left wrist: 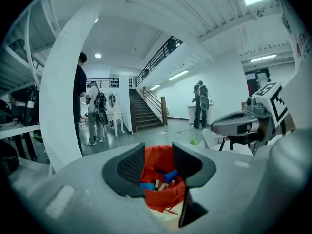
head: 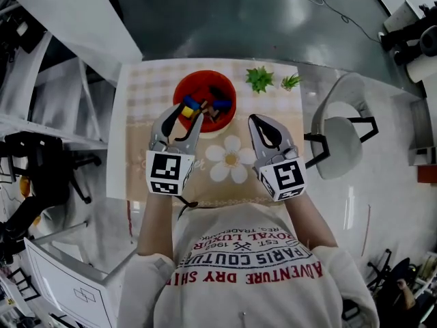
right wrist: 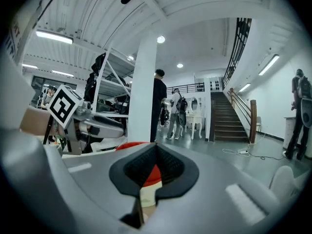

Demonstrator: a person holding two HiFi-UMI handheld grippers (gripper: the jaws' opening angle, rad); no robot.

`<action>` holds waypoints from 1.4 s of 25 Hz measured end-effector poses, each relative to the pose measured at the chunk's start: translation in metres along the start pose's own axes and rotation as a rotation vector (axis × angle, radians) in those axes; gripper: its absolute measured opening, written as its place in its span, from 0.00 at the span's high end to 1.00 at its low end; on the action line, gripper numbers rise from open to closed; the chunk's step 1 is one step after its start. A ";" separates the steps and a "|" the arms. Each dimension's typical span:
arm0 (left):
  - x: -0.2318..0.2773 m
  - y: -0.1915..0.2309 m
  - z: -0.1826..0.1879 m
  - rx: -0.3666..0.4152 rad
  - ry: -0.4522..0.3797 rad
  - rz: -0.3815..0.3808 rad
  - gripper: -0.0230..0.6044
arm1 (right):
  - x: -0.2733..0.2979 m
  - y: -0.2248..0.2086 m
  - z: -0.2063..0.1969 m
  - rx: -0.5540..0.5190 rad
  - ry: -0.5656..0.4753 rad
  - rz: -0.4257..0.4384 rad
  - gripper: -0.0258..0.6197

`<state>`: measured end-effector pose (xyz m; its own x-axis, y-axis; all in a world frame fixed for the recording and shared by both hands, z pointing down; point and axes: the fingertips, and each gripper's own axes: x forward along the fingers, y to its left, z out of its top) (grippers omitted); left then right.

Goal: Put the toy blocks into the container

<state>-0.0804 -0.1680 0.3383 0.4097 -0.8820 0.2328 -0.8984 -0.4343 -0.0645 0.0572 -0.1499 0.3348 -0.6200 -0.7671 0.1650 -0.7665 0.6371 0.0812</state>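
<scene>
White sleeves lead out to two grey tongs, each topped by a cube with black-and-white square markers. Left tongs (head: 183,115) (left wrist: 158,167) have their ribbed dark pads standing partly apart with nothing gripped. Through the gap shows the red bowl (head: 205,80) (left wrist: 165,199), round and smooth-walled, just ahead of and below these tips. In the bowl lie the toy blocks (head: 201,108) (left wrist: 170,176): small blue, yellow, dark and bare-wood pieces, heaped loosely. Right tongs (head: 254,118) (right wrist: 155,155) are closed, pads meeting at the tips and holding nothing. They sit to the right of the bowl, clear of its rim.

Between the two tongs the tablecloth (head: 136,101), pale and checked, carries a large printed daisy (head: 231,158). Beyond the right tongs, two small green plants (head: 259,78) stand beside the bowl. Further right, off the table, stands a white moulded chair (head: 338,135).
</scene>
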 end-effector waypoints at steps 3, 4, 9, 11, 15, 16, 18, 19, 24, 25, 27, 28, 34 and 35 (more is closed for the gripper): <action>-0.018 0.005 0.013 -0.001 -0.054 0.012 0.74 | -0.004 0.006 0.009 0.006 -0.040 0.005 0.96; -0.024 0.007 0.016 -0.003 -0.069 0.017 0.80 | -0.006 0.009 0.012 0.007 -0.050 0.007 0.96; -0.049 0.016 0.018 -0.018 -0.112 0.030 0.95 | -0.010 0.023 0.016 0.002 -0.075 0.011 0.96; -0.056 0.017 0.016 -0.021 -0.116 0.022 0.95 | -0.013 0.027 0.020 -0.007 -0.090 0.007 0.96; -0.065 0.017 0.016 -0.018 -0.125 0.002 0.95 | -0.016 0.032 0.026 -0.022 -0.104 -0.004 0.96; -0.066 0.017 0.016 -0.017 -0.126 -0.001 0.95 | -0.016 0.033 0.026 -0.025 -0.103 -0.005 0.96; -0.068 0.016 0.015 -0.022 -0.123 -0.005 0.95 | -0.016 0.035 0.025 -0.030 -0.098 -0.001 0.96; -0.068 0.016 0.014 -0.025 -0.120 -0.008 0.95 | -0.016 0.037 0.025 -0.032 -0.094 0.004 0.96; -0.069 0.011 0.016 -0.016 -0.118 -0.025 0.95 | -0.015 0.043 0.018 -0.043 -0.061 0.025 0.96; -0.069 0.010 0.016 -0.017 -0.118 -0.029 0.95 | -0.015 0.043 0.016 -0.036 -0.055 0.022 0.96; -0.069 0.008 0.016 -0.018 -0.120 -0.037 0.95 | -0.015 0.042 0.015 -0.030 -0.050 0.014 0.96; -0.070 0.007 0.016 -0.018 -0.123 -0.041 0.95 | -0.015 0.041 0.016 -0.034 -0.051 0.008 0.96; -0.073 0.007 0.016 -0.016 -0.128 -0.044 0.95 | -0.018 0.042 0.015 -0.039 -0.043 -0.016 0.96; -0.073 0.007 0.016 -0.015 -0.128 -0.044 0.95 | -0.018 0.043 0.015 -0.037 -0.043 -0.018 0.96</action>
<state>-0.1144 -0.1093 0.3050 0.4650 -0.8785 0.1097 -0.8808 -0.4716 -0.0425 0.0330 -0.1094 0.3204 -0.6135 -0.7804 0.1209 -0.7713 0.6250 0.1201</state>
